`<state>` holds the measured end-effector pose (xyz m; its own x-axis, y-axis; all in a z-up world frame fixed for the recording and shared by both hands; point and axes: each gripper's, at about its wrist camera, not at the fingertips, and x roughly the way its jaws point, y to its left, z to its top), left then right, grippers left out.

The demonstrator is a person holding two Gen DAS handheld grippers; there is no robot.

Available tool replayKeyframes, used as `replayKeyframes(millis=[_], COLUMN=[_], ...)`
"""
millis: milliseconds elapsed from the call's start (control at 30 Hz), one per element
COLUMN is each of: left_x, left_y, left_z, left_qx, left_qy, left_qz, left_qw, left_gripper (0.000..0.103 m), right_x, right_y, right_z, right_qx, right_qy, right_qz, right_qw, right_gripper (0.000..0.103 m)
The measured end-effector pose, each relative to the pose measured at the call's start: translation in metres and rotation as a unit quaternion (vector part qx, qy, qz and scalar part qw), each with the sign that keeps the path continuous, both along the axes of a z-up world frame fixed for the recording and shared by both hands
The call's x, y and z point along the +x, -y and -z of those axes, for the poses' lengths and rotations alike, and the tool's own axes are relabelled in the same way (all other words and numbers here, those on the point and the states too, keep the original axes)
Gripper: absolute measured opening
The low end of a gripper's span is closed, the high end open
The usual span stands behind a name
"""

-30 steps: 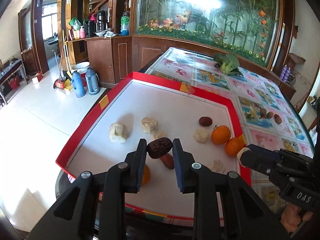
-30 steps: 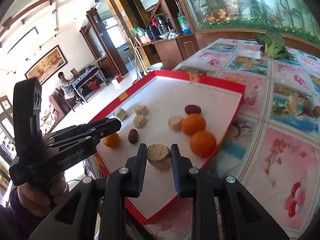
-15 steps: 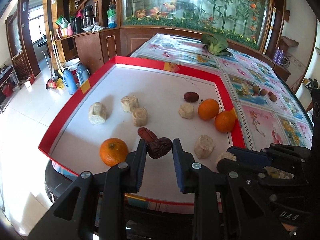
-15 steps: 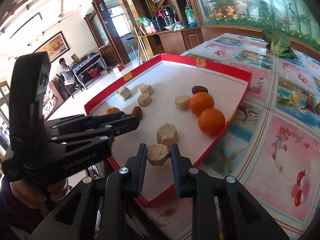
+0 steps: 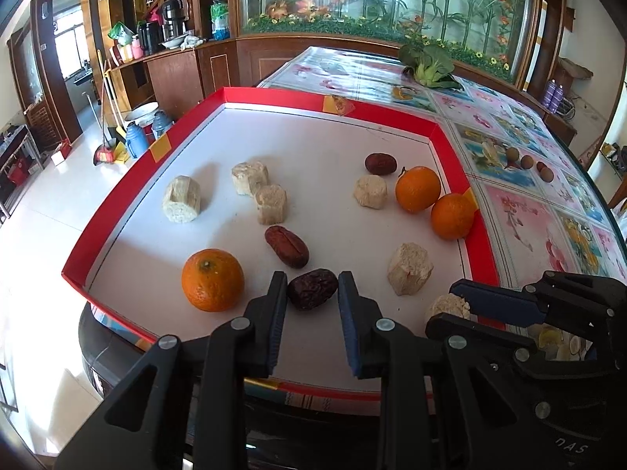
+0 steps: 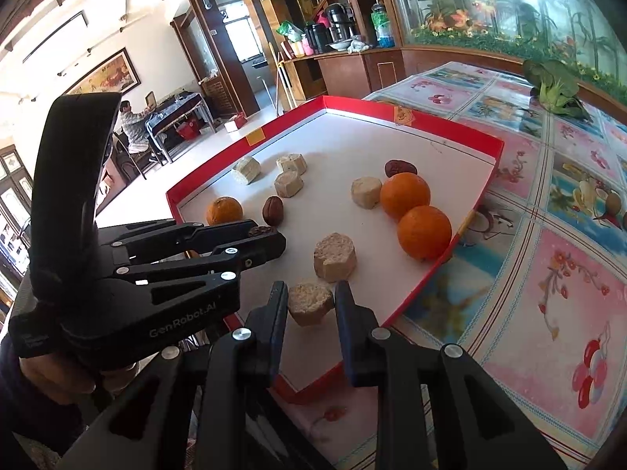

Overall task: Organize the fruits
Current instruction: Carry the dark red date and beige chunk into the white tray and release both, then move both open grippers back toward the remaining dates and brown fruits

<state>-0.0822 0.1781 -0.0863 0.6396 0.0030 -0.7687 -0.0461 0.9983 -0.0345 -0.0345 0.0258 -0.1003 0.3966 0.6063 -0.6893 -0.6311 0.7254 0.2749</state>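
Observation:
A red-rimmed white tray [image 5: 117, 211] [image 6: 450, 266] holds oranges, dark red dates and several beige chunks. My left gripper [image 5: 312, 293] is shut on a wrinkled dark date [image 5: 312, 289] near the tray's front edge, between an orange [image 5: 212, 285] and a beige chunk [image 5: 409, 268]. Another date [image 5: 286, 246] lies just beyond it. My right gripper [image 6: 309, 303] is shut on a beige chunk [image 6: 310, 302] over the tray's near edge; it shows in the left wrist view [image 5: 446, 307] too. Two oranges [image 6: 423, 231] sit by the tray's right rim.
The tray rests on a table with a flowery cloth [image 5: 525, 211] [image 6: 548, 274]. A leafy green vegetable [image 5: 429, 64] lies at the table's far end by an aquarium. The floor drops off left of the tray. The left gripper's body [image 6: 129, 274] fills the right wrist view's left side.
Both grippers pulled back toward the tray's near edge, each keeping its item. The left one moved from mid-tray with the date; the right one drew back with the beige chunk.

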Motion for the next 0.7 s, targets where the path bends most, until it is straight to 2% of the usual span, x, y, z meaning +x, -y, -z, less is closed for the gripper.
replayKeyframes(millis=[133,300,400,567,700], left_x=[0.000,0.000,0.000,-0.001,-0.001], left_y=[0.000,0.001,-0.001,-0.001,0.011], left_z=[0.000,-0.001,-0.002,-0.010,-0.024], left_qx=[0.001,0.006,0.003,-0.001,0.001], left_qy=[-0.003,-0.002,-0.002,0.005,0.022], left_qz=[0.000,-0.003,-0.005,-0.010,0.004], left_qw=[1.0000,1.0000,1.0000,0.9999,0.9997], left_gripper=[0.030,0.044,0.044,0.049,0.051], right_x=[-0.002,-0.001,0.001,0.010,0.019], right_y=[0.002,0.008,0.018,0.048,0.083], right_z=[-0.001,-0.002,-0.006,-0.018,-0.024], right_qx=[0.008,0.025,0.044,0.059,0.065], right_qy=[-0.001,-0.006,-0.004,0.013,0.023], right_qz=[-0.008,-0.003,0.015,0.057,0.102], right_qw=[1.000,1.000,0.999,0.997,0.992], right_gripper=[0.029,0.030,0.035,0.035,0.035])
